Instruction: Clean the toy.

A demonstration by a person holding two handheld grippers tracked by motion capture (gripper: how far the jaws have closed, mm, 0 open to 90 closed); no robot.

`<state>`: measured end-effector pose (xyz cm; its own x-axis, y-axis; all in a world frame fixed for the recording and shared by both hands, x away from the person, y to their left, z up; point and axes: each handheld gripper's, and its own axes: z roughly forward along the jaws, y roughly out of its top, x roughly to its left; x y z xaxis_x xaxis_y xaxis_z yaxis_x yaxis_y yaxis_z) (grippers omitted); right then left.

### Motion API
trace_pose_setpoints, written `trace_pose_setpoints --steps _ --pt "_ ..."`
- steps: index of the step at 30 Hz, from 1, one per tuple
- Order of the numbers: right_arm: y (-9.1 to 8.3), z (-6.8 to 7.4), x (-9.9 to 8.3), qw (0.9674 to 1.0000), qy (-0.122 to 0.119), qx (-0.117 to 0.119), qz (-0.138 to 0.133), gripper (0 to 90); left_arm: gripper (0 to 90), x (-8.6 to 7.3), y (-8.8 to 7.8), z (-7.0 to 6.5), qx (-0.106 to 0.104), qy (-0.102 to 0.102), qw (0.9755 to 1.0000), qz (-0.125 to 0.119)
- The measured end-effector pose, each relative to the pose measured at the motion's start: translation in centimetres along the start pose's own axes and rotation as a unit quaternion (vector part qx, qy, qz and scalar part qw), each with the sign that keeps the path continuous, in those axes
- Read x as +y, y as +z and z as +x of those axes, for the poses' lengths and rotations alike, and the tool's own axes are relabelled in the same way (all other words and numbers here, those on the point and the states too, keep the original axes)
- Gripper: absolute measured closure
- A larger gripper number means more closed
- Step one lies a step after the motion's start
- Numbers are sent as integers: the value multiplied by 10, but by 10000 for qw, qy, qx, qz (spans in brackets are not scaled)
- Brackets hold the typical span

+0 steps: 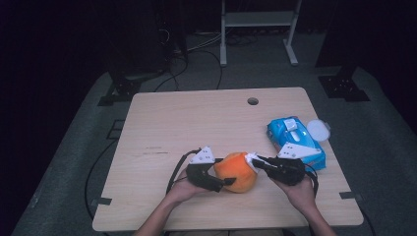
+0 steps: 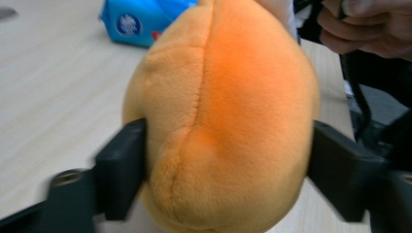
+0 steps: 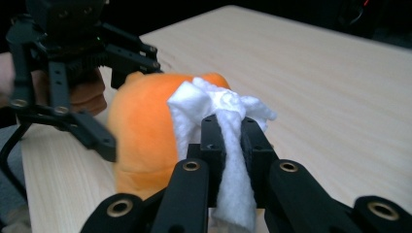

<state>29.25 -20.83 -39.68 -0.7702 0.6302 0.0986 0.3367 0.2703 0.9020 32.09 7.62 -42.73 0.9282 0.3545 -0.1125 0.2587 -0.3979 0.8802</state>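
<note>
The left claw (image 1: 222, 181) has its jaws pressed against both sides of the orange plush toy (image 1: 237, 171), holding it on the table (image 1: 162, 128) near the front edge. The right claw (image 1: 254, 161) is clamped tight on a white wipe (image 3: 214, 104), and the bunched end of that wipe touches the toy's top. Behind the right hand (image 1: 301, 192) lies a blue pack of wipes (image 1: 293, 140), well apart from the toy.
</note>
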Motion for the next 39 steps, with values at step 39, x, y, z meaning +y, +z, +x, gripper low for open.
trace_pose_setpoints --steps 39 --pt "-5 -3 -1 9992 -284 -238 130 820 233 4 11 -24 120 110 9997 -170"
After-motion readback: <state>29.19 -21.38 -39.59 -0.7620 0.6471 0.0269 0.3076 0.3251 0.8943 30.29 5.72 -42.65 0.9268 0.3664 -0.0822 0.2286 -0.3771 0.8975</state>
